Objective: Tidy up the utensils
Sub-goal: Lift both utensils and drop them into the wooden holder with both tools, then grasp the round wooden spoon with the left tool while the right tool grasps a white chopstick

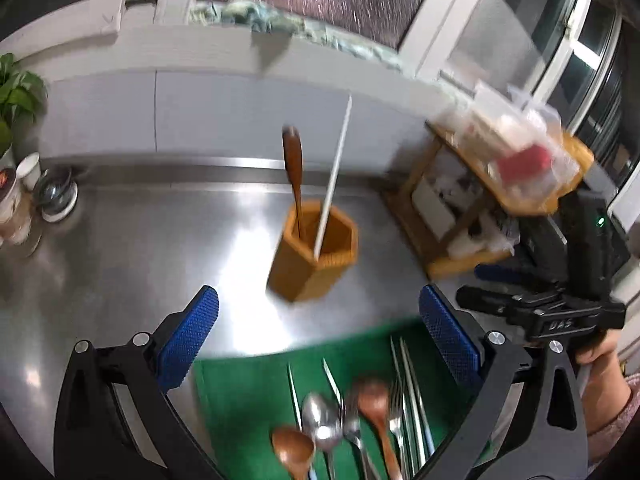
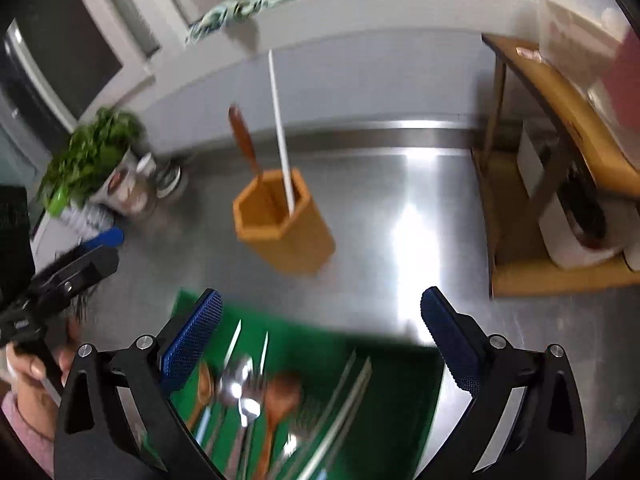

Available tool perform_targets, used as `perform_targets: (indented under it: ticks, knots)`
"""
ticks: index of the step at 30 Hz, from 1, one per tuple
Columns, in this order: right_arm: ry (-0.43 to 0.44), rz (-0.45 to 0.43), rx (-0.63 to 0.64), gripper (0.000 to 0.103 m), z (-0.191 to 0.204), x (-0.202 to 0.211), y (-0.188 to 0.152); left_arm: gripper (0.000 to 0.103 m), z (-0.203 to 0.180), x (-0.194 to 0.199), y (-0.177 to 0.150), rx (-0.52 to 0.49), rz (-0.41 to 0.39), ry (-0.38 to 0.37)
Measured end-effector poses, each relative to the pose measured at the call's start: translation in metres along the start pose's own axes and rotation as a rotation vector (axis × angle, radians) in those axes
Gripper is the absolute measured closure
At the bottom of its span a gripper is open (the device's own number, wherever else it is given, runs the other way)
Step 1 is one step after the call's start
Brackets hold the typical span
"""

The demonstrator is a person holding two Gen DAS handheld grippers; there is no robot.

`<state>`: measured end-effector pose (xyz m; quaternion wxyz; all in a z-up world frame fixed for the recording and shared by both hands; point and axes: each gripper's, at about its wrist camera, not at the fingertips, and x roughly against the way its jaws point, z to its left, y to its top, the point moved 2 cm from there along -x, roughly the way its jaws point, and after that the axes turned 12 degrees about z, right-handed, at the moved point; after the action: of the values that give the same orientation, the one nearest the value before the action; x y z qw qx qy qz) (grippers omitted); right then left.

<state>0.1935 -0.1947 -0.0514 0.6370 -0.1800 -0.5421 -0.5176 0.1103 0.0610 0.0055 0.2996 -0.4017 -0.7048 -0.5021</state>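
A wooden hexagonal holder [image 1: 314,252] [image 2: 282,222] stands on the steel counter with a wooden spoon [image 1: 293,168] [image 2: 244,142] and a white chopstick [image 1: 334,178] [image 2: 280,128] upright in it. A green mat [image 1: 248,384] [image 2: 400,392] lies in front, bearing wooden spoons [image 1: 374,400] [image 2: 280,396], a metal spoon [image 1: 320,420] [image 2: 236,384], forks and metal chopsticks [image 1: 410,392] [image 2: 344,396]. My left gripper [image 1: 318,344] is open and empty above the mat. My right gripper [image 2: 320,348] is open and empty above the mat; it also shows in the left wrist view [image 1: 500,280].
A wooden rack [image 1: 480,208] [image 2: 552,160] with boxes and bags stands at the right. A potted plant [image 2: 92,160] [image 1: 16,92], cups and a glass bowl [image 1: 54,196] stand at the left. A grey wall and window run behind the counter.
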Motion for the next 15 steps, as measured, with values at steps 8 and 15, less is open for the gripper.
perform_targets:
  ticks: [8,15]
  knots:
    - [0.051,0.180,-0.056,0.004,0.000,-0.016,-0.064,0.008,0.001,-0.020,-0.059,0.076,0.247,0.011]
    - [0.054,0.342,-0.162,0.046,-0.009,-0.055,-0.101,0.008,0.010,-0.047,-0.100,0.125,0.367,-0.047]
